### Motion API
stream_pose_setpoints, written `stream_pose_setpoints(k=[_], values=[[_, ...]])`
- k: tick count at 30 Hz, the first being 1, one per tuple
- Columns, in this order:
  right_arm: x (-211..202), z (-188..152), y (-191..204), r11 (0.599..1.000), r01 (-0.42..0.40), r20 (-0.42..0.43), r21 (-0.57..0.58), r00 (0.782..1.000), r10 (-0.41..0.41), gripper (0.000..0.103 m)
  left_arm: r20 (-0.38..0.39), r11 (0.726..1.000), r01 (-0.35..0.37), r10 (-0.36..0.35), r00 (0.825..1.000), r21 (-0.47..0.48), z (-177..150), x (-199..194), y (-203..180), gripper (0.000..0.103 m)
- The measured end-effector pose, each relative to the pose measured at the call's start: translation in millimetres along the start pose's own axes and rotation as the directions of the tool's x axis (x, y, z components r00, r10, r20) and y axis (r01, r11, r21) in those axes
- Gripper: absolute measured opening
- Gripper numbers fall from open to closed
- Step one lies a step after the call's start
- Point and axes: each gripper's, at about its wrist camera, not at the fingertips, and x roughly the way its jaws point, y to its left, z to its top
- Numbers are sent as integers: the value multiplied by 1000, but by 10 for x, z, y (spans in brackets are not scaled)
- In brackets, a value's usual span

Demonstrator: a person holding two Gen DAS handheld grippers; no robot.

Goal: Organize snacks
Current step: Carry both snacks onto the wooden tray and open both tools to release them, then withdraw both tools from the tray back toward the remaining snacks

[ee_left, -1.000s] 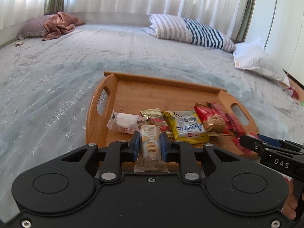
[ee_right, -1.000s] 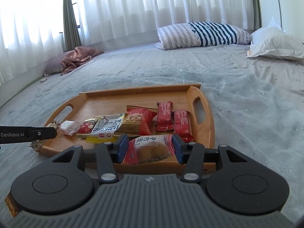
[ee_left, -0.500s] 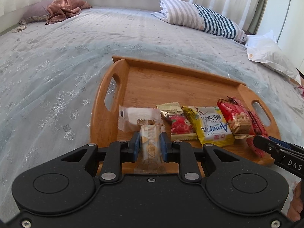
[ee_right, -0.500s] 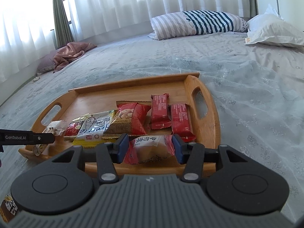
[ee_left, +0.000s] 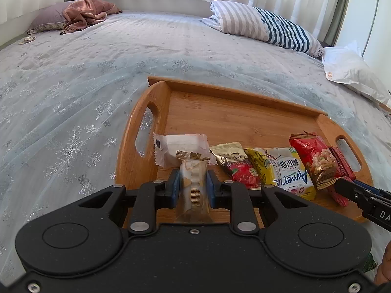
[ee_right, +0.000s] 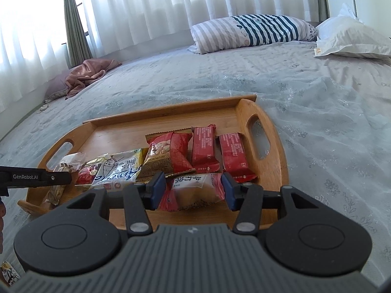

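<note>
Left gripper [ee_left: 193, 187] pinched on slim cream wafer pack [ee_left: 194, 183] above tray [ee_left: 220, 107] near-left corner, right gripper [ee_right: 191, 190] clamping red-edged cake pack [ee_right: 193, 190] over near edge: lower each flat beside the row, then release.

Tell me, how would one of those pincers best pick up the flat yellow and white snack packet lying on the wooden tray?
Probably by its near short end. The yellow and white snack packet lies flat on the wooden tray, with a gold and red sweet packet and a red nut packet crowding its long sides. Coming in low from the tray's near edge looks best, pinching the crimped seam there.
</note>
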Motion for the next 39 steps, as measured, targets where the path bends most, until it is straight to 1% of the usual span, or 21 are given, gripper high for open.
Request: stream_pose_setpoints(k=[9,13,15,16,17,21,24,25,27,31,35,39], values=[[16,-22,29,1000,4,9,-27,1000,-4,55,8,1000,-8,7,1000,5,-1,2,-16,23],[-10,-45,53,999,5,13,-41,1000,-4,63,24,1000,-15,15,1000,15,-3,-58,-42,30],[-27,-49,64,999,7,16,-46,1000,-6,63,33,1000,-13,12,999,26,-7,-100,-65,35],[-37,-49,64,999,6,17,-47,1000,-5,65,36,999,-14,12,999,32,-9,-121,-77,37],[-51,-48,65,999,5,22,-47,1000,-4,68,39,999,-14,12,999,38,-11,-141,-90,38],[-123,-28,77,998,2,44,-57,999,0,68,54,999,-10,8,999,53,-30,-235,-133,39],[-190,-21,90,998,-9,52,-66,999,12,71,62,998,-2,-1,998,58,-65,-317,-159,41],[-214,-24,99,998,-15,54,-68,998,19,73,66,998,1,-4,998,59,-82,-349,-165,43],[-259,-31,120,997,-25,57,-74,998,29,73,73,998,5,-10,997,61,-111,-416,-178,46],[-360,-52,165,995,-52,59,-88,997,57,76,98,997,4,-12,995,82,-186,-578,-222,60],[-463,-87,236,991,-77,64,-113,994,85,80,121,994,2,-15,993,105,-251,-730,-262,70],[-552,-131,302,985,-88,73,-148,992,100,83,144,992,-5,-14,989,127,-321,-880,-301,76]])
